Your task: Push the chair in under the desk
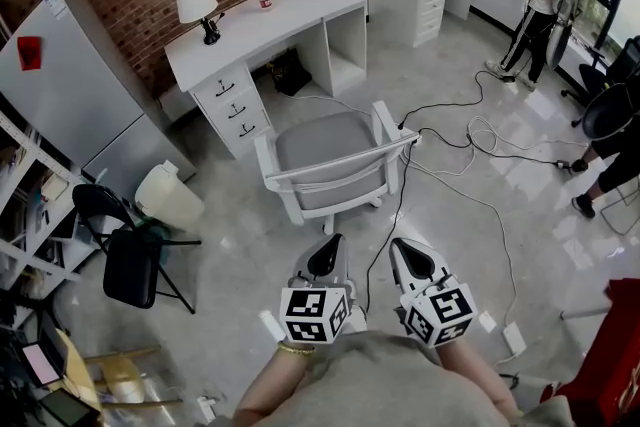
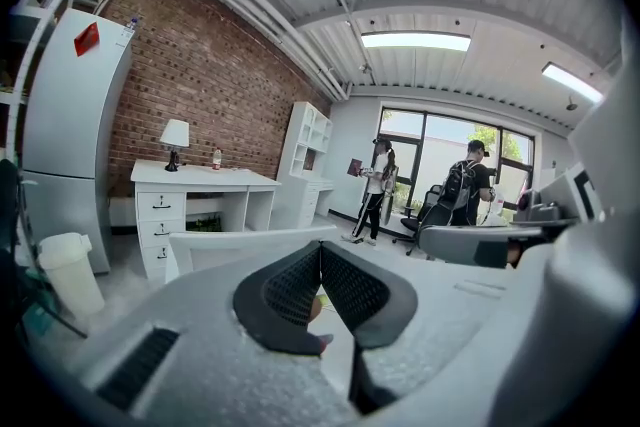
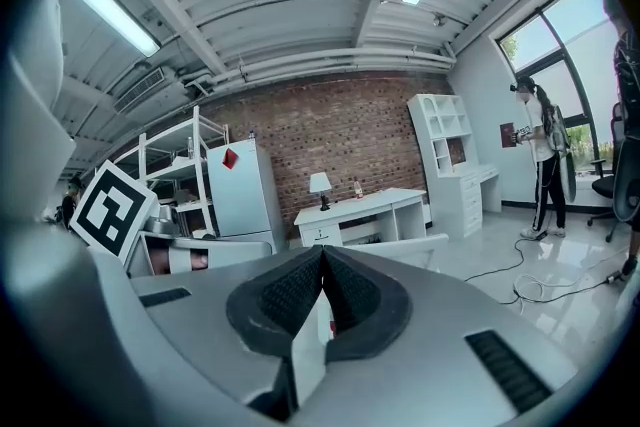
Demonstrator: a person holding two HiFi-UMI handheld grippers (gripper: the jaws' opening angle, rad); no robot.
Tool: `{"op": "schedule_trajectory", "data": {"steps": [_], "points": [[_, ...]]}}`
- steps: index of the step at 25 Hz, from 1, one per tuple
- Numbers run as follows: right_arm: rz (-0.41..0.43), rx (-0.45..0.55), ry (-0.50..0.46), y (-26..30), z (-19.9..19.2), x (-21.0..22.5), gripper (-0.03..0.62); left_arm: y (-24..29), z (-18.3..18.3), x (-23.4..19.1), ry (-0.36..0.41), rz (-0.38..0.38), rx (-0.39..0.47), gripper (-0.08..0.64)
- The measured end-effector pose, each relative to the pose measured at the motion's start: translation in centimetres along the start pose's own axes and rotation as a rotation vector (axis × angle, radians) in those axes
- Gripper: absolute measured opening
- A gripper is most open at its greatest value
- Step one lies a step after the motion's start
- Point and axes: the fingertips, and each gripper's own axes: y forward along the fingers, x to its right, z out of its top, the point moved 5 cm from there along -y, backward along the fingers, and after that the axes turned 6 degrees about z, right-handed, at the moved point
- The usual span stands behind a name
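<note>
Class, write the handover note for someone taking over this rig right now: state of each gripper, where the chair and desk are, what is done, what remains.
Left hand-held gripper: shut, empty, short of the chair.
Right hand-held gripper: shut, empty, beside the left one.
Chair: stands out in front of the desk, not under it, with its backrest toward the grippers. Nothing touches it.
Done: nothing yet.
Left: bring both grippers to the backrest and push the chair in under the desk. It is probably wise to mind the cables lying to the chair's right.
</note>
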Motion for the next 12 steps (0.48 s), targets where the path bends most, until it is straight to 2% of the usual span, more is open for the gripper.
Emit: {"op": "schedule_trajectory", "data": {"steps": [12], "points": [[0.001,-0.020,-0.013,6.3,1.4,1.8,0.008,4.5,2.0,-4.2,-0.012,0.002,-0.008,0.011]]}}
